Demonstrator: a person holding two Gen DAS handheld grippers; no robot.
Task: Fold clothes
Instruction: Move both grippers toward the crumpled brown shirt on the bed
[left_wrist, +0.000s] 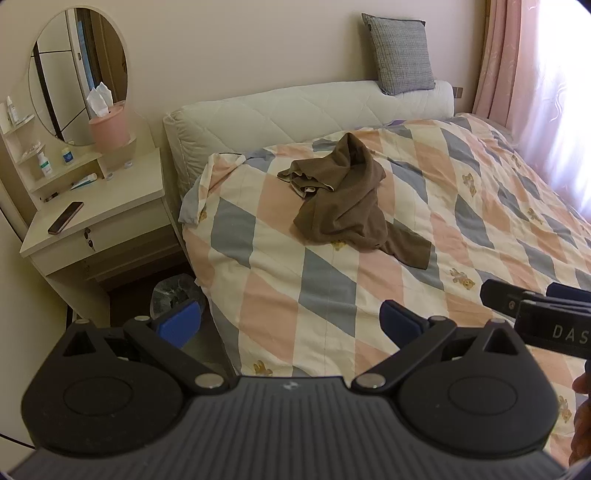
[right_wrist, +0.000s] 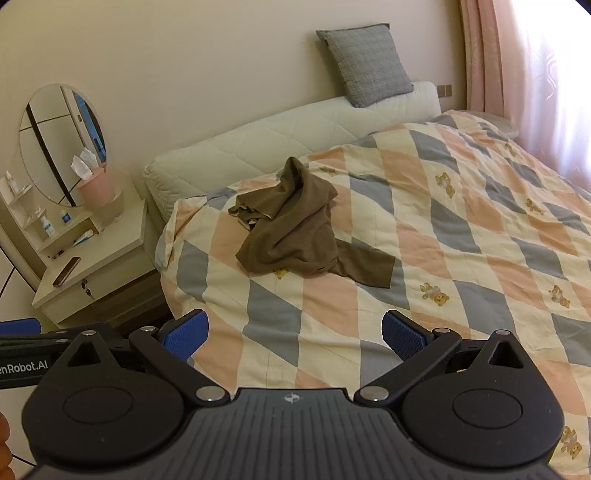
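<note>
Brown garment (left_wrist: 343, 199) crumpled on the checked quilt (left_wrist: 325, 295), at twelve o'clock from both grippers; left gripper (left_wrist: 291, 325) jaws wide, empty; right gripper (right_wrist: 295, 332) jaws wide, empty, well short of it

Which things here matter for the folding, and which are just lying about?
For the job: brown garment crumpled on the quilt; left gripper and right gripper, jaws open, holding nothing.

Lying about: grey cushion, phone, pink tissue holder, mirror, nightstand.
</note>
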